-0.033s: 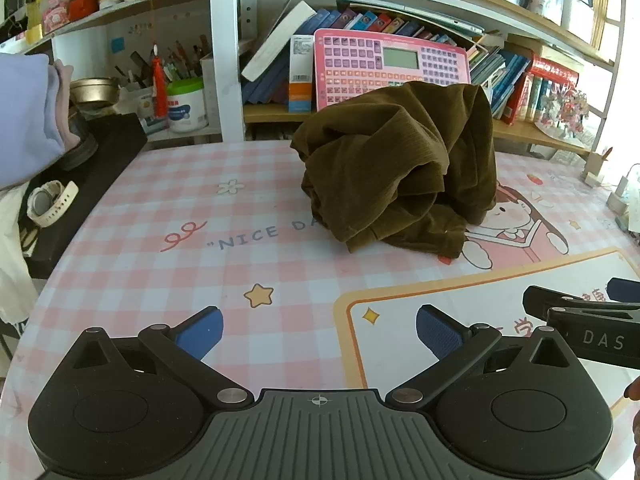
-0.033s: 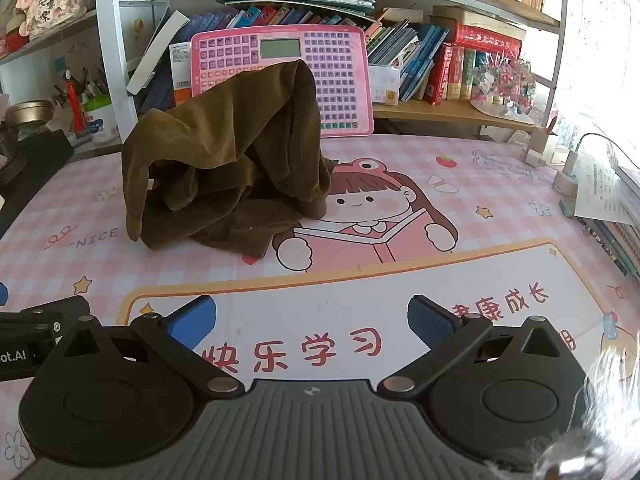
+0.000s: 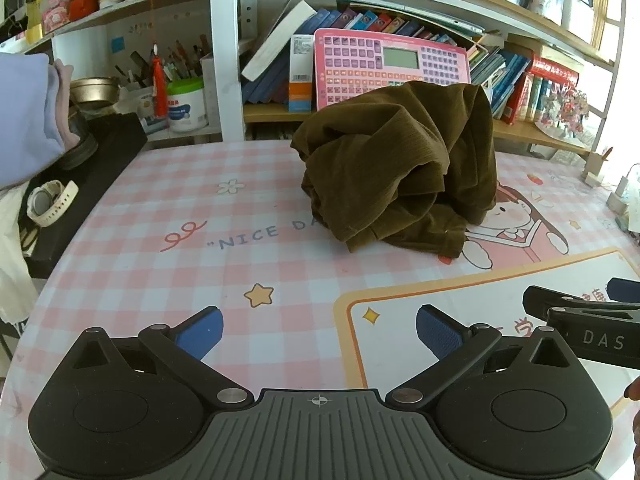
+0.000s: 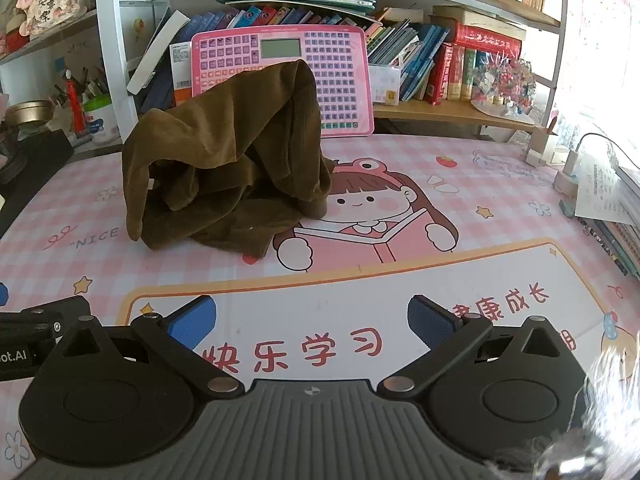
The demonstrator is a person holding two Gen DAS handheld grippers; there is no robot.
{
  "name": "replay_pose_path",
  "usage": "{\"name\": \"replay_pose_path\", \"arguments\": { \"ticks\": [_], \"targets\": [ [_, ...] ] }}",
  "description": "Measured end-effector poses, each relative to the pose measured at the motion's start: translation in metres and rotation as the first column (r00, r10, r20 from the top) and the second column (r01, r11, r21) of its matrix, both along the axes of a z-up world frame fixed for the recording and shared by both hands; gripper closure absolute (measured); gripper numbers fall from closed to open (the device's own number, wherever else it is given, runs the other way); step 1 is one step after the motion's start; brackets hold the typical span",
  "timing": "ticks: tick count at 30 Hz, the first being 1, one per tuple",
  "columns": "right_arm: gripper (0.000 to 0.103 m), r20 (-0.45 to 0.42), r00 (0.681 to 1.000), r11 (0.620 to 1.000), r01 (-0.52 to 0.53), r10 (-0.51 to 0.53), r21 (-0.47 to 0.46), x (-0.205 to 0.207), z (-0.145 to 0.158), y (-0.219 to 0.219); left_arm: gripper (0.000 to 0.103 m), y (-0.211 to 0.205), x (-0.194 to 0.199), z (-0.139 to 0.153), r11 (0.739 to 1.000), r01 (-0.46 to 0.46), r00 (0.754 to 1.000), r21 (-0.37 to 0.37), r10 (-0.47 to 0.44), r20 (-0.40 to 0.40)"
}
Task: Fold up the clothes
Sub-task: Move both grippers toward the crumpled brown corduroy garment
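A crumpled brown corduroy garment [image 3: 400,168] lies in a heap on the pink checked table mat [image 3: 160,264], near the back; it also shows in the right wrist view [image 4: 228,176]. My left gripper [image 3: 319,332] is open and empty, low over the mat, well in front of the heap. My right gripper [image 4: 311,322] is open and empty, over the white panel of the mat, in front and to the right of the heap. The right gripper's body shows at the right edge of the left wrist view [image 3: 588,328].
A pink toy keyboard [image 4: 280,76] leans on the bookshelf behind the garment. A black stand with a white watch [image 3: 50,202] is at the left. Lilac folded clothes [image 3: 24,120] sit far left. Papers and a charger [image 4: 572,176] lie at the right edge.
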State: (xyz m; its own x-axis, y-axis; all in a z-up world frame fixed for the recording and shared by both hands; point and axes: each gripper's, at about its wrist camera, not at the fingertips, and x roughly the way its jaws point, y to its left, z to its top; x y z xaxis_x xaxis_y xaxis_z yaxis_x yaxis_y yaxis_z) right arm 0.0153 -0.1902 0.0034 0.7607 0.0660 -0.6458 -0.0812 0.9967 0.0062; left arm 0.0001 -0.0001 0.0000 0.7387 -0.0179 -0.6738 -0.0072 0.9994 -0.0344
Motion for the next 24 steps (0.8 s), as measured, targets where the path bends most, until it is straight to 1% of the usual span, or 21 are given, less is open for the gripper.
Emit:
{"name": "replay_pose_path", "arguments": {
  "ticks": [24],
  "targets": [
    [0.000, -0.008, 1.000, 1.000, -0.005, 0.005, 0.000, -0.0003, -0.0015, 0.0029, 0.000, 0.0011, 0.0006, 0.0000, 1.000, -0.006, 1.000, 0.005, 0.006, -0.014]
  ]
}}
